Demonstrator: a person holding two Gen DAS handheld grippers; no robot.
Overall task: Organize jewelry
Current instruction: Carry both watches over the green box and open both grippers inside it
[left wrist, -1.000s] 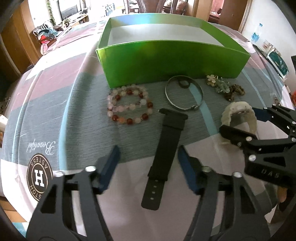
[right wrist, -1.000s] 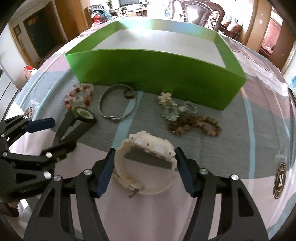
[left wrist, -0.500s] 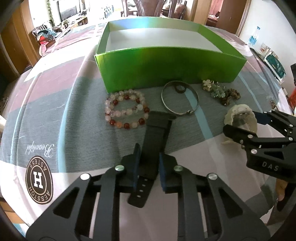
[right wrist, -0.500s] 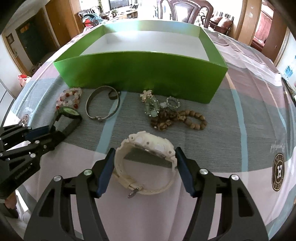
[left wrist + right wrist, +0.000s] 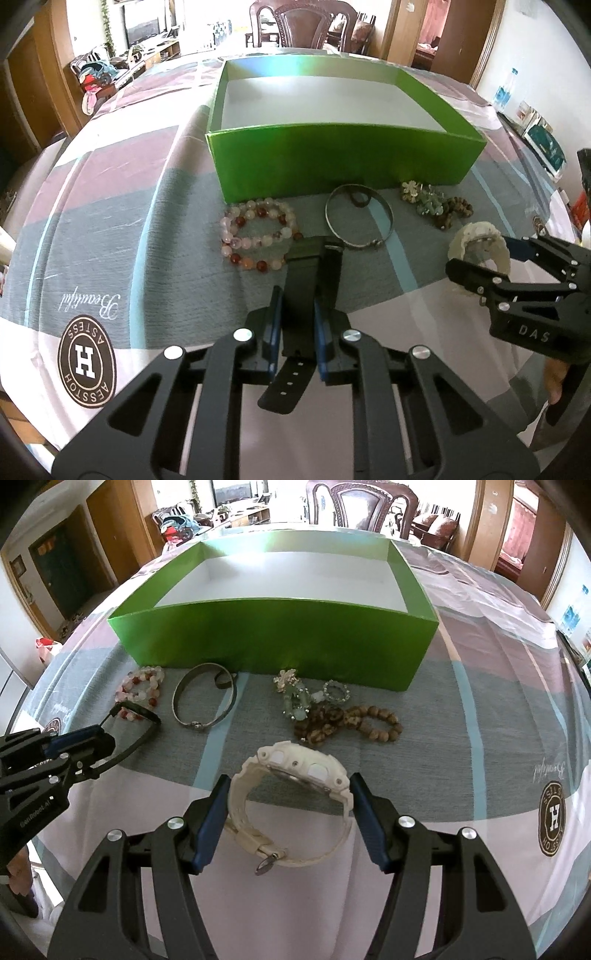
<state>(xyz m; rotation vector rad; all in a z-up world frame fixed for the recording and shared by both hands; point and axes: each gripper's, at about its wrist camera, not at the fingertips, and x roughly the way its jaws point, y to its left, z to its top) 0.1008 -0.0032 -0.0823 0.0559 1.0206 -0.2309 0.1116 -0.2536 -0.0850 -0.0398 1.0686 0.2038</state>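
The tablecloth [image 5: 110, 192] carries a round brown badge [image 5: 86, 361] with a large white "H" in the middle and ringed lettering that reads roughly "ASTESS" and "AESSTOH", upside down from the left wrist view. Just beyond it, cursive script [image 5: 89, 302] spells "Beautiful", also inverted. A second such badge [image 5: 551, 819] with the "H" turned sideways and the same script [image 5: 549, 770] show in the right wrist view. The right gripper [image 5: 480, 254] body bears "DAS" in pale letters. The left gripper [image 5: 107, 738] body bears small white print, about "GenRobot.AI", not fully clear.
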